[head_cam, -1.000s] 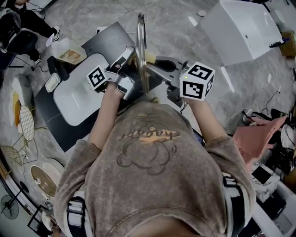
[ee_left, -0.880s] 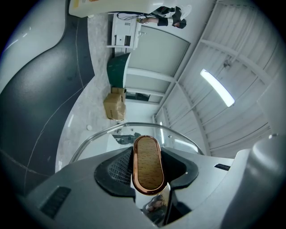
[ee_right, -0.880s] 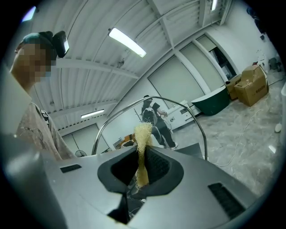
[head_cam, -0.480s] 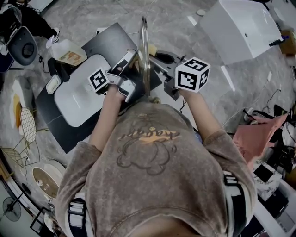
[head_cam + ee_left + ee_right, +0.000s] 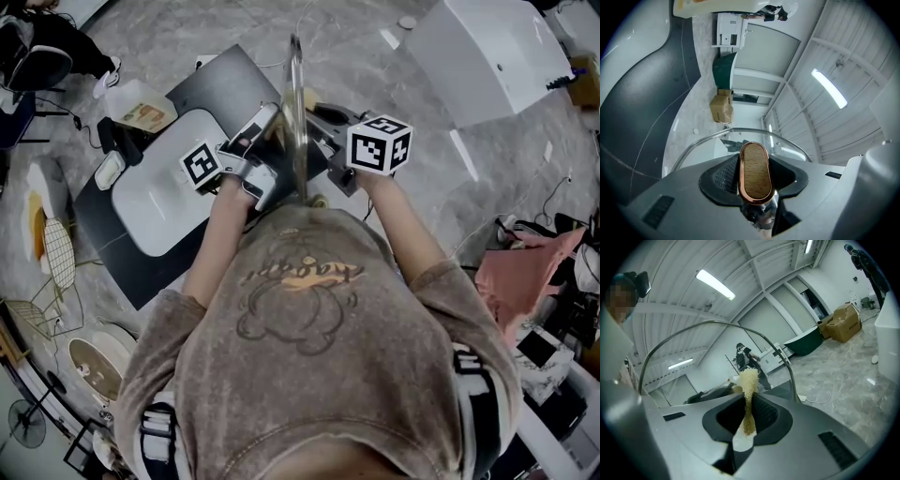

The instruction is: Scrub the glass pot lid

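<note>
Left claw [image 5: 753,182] clamped on the wooden knob [image 5: 755,163]; glass pot lid [image 5: 296,108] sits between both claws. The lid stands on edge, its knob facing the left claw. Right claw [image 5: 747,420] pinches a yellow scrub pad [image 5: 749,378].

Glass lid [image 5: 751,137] (lower half) apparently hidden behind tongs [image 5: 754,174].

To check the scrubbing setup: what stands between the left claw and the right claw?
The glass pot lid, upright on its edge, stands between the left claw and the right claw; the head view shows this.
</note>
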